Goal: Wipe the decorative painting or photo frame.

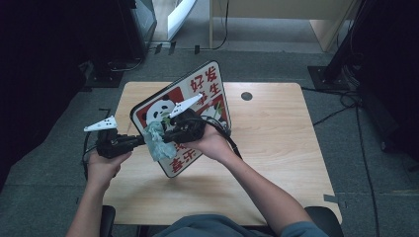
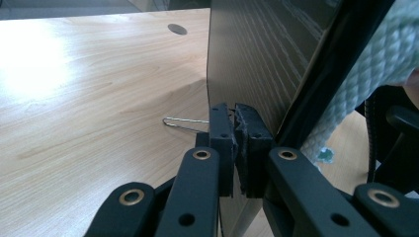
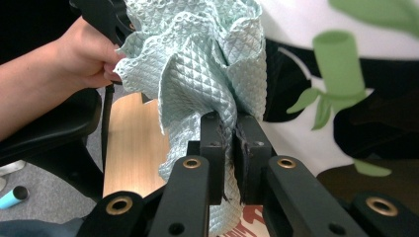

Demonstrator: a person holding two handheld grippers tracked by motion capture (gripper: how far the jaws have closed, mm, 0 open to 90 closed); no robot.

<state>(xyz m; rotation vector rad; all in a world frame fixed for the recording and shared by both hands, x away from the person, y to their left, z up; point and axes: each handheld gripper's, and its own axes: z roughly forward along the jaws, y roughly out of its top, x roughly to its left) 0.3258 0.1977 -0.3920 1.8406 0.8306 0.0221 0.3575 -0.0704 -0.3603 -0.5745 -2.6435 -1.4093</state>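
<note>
From above, my left gripper (image 1: 129,142) reaches in from the left and grips the left edge of the panda board (image 1: 197,94), which stands tilted above the table (image 1: 276,128), printed face up toward the camera. My right gripper (image 1: 165,136) sits against that face, and the pale green cloth (image 1: 157,140) hangs bunched from its jaws, lying on the board's lower left part, right beside my left gripper's tips. My right hand (image 1: 210,143) rests over the board's lower half.

In my left gripper view, my jaws are drawn in tight, the two pads pinching the thin edge of the board (image 2: 257,59), whose dark wood-grain back rises upright in front of me. A bent wire (image 2: 180,122) juts out beside the left pad. The cloth (image 2: 380,64) shows past the board's rim at the right.

In my right gripper view, my jaws are closed narrow on the cloth (image 3: 202,64), a thick fold squeezed between the pads and fanning out above them. The board's face (image 3: 341,64) lies just behind it, and my left hand (image 3: 84,54) is at the upper left.
</note>
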